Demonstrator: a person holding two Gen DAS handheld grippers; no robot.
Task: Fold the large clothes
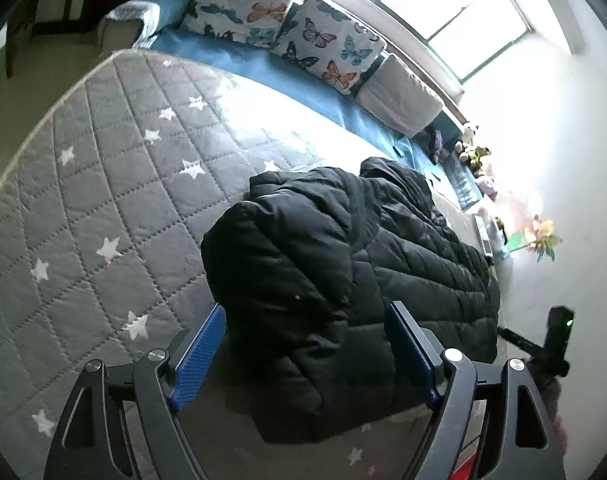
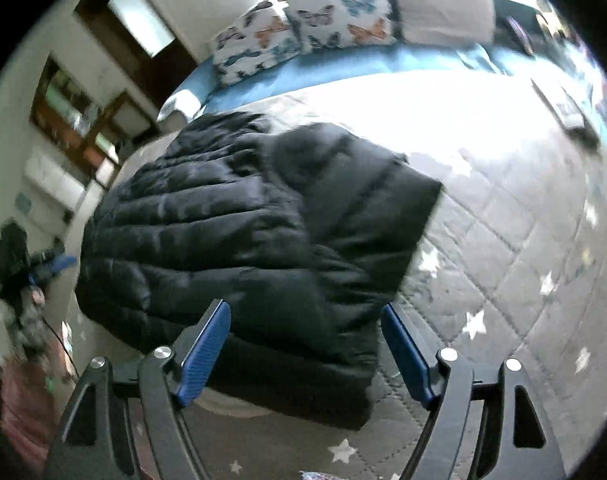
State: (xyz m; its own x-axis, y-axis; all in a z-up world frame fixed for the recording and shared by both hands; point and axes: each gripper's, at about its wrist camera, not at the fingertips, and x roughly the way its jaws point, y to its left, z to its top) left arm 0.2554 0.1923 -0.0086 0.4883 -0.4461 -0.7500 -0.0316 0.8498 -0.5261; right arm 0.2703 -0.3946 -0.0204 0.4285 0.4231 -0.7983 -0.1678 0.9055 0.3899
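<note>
A black quilted puffer jacket [image 1: 343, 272] lies folded in a bundle on a grey star-patterned quilt [image 1: 103, 184]. My left gripper [image 1: 305, 320] is open, its blue pads apart just above the jacket's near edge, holding nothing. In the right wrist view the same jacket [image 2: 243, 232] lies on the quilt [image 2: 503, 260], a sleeve or flap folded over its top. My right gripper [image 2: 305, 316] is open above the jacket's near edge, holding nothing. The other gripper [image 2: 47, 264] shows at the far left of that view, and the right one [image 1: 555, 336] at the right edge of the left wrist view.
Butterfly-print pillows [image 1: 287, 28] and a white pillow [image 1: 399, 96] line the far side on a blue sheet [image 1: 263, 68]. Soft toys [image 1: 475, 156] sit by the bright window [image 1: 443, 4]. A wall [image 1: 563, 200] is at the right; furniture [image 2: 71, 120] stands to the left.
</note>
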